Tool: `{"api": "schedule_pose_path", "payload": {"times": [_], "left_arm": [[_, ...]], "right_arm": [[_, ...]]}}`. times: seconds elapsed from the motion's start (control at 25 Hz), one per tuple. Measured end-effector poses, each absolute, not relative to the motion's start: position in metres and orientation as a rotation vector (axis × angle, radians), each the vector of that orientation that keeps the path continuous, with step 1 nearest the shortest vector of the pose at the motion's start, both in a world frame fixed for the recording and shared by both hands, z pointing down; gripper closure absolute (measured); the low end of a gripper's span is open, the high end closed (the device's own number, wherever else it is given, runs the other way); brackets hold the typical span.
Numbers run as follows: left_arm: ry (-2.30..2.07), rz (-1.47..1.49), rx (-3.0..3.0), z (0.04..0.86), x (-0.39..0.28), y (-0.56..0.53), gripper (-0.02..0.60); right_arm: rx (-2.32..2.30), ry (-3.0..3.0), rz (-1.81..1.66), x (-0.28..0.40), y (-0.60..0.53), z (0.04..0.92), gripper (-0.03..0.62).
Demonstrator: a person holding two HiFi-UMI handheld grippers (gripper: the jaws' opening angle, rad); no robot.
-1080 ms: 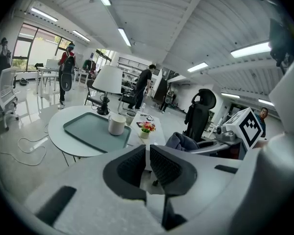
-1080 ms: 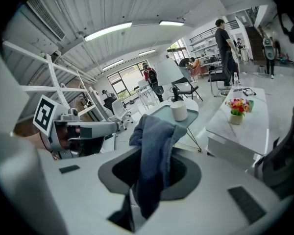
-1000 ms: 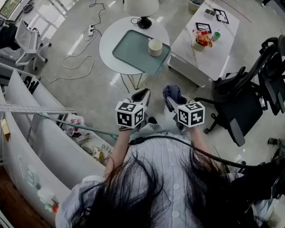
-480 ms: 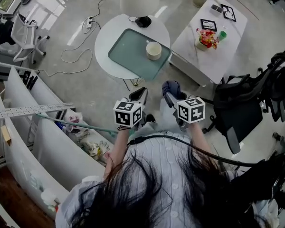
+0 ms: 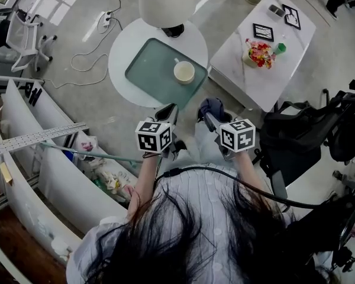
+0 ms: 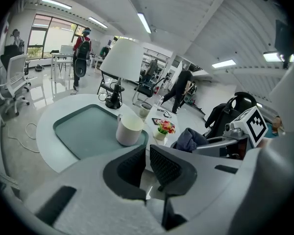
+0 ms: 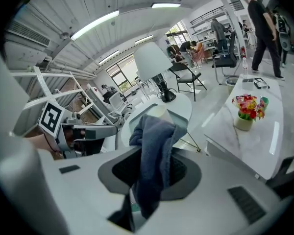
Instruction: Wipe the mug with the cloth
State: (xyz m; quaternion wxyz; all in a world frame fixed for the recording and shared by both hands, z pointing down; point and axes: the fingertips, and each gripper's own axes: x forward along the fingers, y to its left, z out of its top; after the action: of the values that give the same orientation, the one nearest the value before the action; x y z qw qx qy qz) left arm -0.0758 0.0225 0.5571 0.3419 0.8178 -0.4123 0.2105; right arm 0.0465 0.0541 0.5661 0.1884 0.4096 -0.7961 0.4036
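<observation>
Left gripper (image 5: 168, 111): jaws drawn almost together with only a thin slit between the pads, nothing in it. It is held in the air short of the round table (image 5: 119, 58) and points toward the mug.
Right gripper (image 5: 207, 116): clamped on the cloth (image 5: 212, 106), and level with the left gripper, just beside it.
Cloth: dark blue. It bunches up above the pads and hangs down through them in the right gripper view, and it is well apart from the mug.
Mug (image 5: 184, 72): cream, upright, on the green tray (image 5: 149, 70) near the tray's right corner. Neither gripper touches it.
Tray: lies on the round table, in front of the lamp (image 5: 160, 2).
Side table (image 5: 254, 70): white and rectangular, to the right of the round table. It carries a small pot of flowers (image 5: 260, 52).
Change over the last second: in the head view the round table, tray and mug have slid down and left, so they now lie closer to both grippers. The lamp shade fills more of the top edge. The left gripper's marker cube has moved a little left and up, while the right one has barely shifted. The cloth stays clamped and the left jaws are as close as before.
</observation>
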Motion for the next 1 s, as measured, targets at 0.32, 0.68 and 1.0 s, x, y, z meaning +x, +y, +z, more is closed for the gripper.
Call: {"api": "schedule_pose_path", "payload": {"times": [0.32,0.68,1.0], "left_arm": [[-1.162,0.533,2.064,0.558,-0.059,-0.02,0.543],[-1.169,0.561,1.939,0.574,-0.044,-0.017,0.543],[-1.175,0.576,1.92,0.573,-0.059,-0.029,0.541]], "right_arm": [[1.084,-2.245,1.141,0.075,0.009,0.574,0.5],[0.967,-2.296,1.113,0.077,-0.039,0.58,0.5],[0.945,-2.284,1.12,0.078,-0.064,0.59,0.5]]}}
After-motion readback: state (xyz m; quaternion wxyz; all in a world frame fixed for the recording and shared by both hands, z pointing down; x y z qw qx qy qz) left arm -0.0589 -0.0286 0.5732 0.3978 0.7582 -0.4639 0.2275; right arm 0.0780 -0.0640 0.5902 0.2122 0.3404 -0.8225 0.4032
